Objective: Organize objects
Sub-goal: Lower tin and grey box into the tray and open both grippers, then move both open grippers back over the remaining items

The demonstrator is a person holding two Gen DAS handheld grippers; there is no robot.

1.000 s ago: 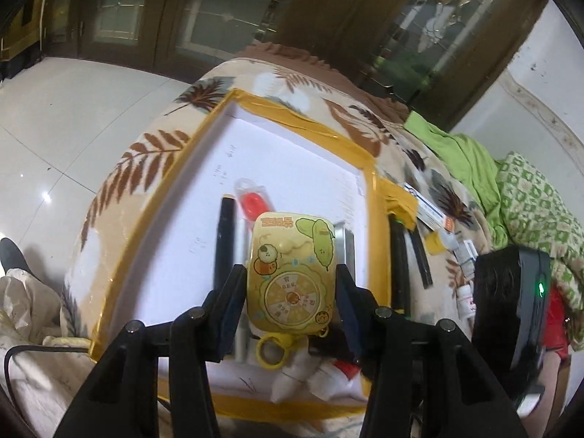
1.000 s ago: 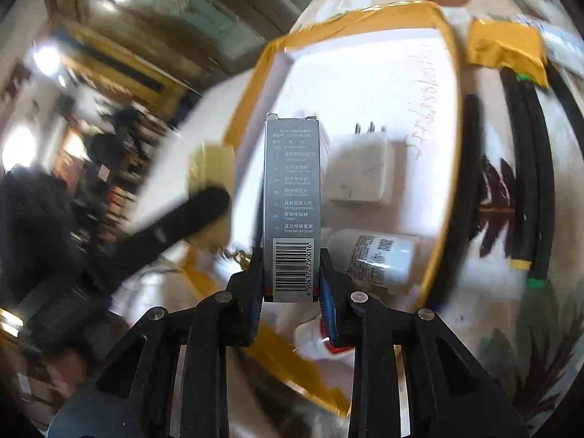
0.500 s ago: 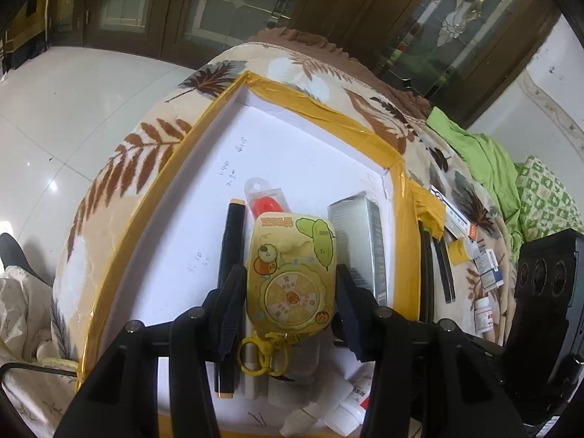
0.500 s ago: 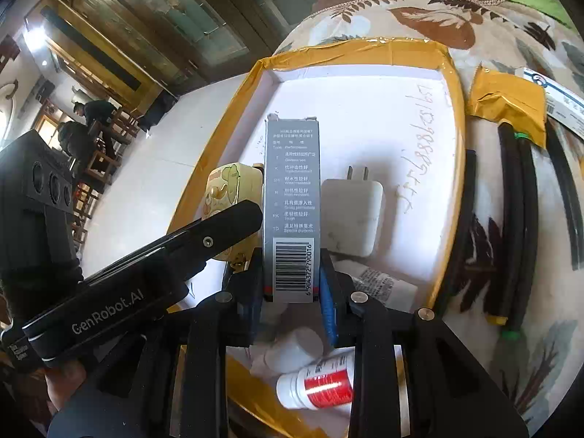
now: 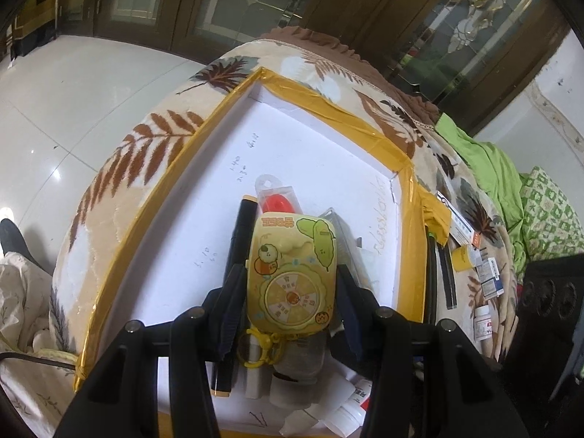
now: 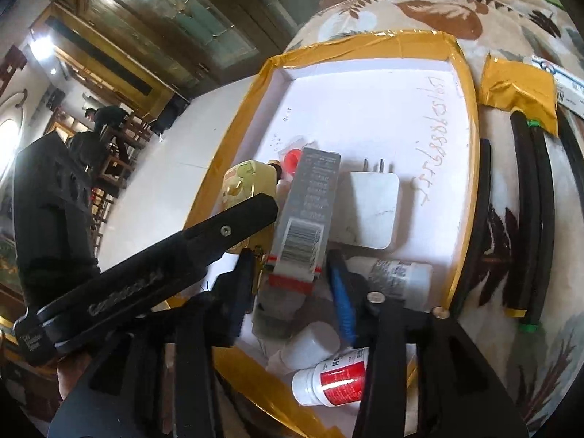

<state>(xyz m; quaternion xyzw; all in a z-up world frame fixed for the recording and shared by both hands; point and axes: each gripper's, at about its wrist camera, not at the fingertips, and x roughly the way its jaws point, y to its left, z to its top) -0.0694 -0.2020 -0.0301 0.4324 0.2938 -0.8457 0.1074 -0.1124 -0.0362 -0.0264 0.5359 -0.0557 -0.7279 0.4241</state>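
left claw [image 5: 291, 288]: clamped on yellow cartoon toy [image 5: 292, 273], held over the near part of the white tray [image 5: 153, 255]
right claw [image 6: 292, 273]: jaws opening, grey box [image 6: 306, 215] between them, pads off it
grey box: lying in tray, left of white charger [image 6: 368, 211], toy just to its left
tray: yellow-taped rim, on leaf-print blanket [image 5: 120, 168]
near tray end: red-label bottle [image 6: 332, 379]

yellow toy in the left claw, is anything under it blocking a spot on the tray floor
Yes. Below the yellow toy lie a black marker, a red-capped packet and the grey box leaving the opening right claw. The tray floor beyond them is bare.
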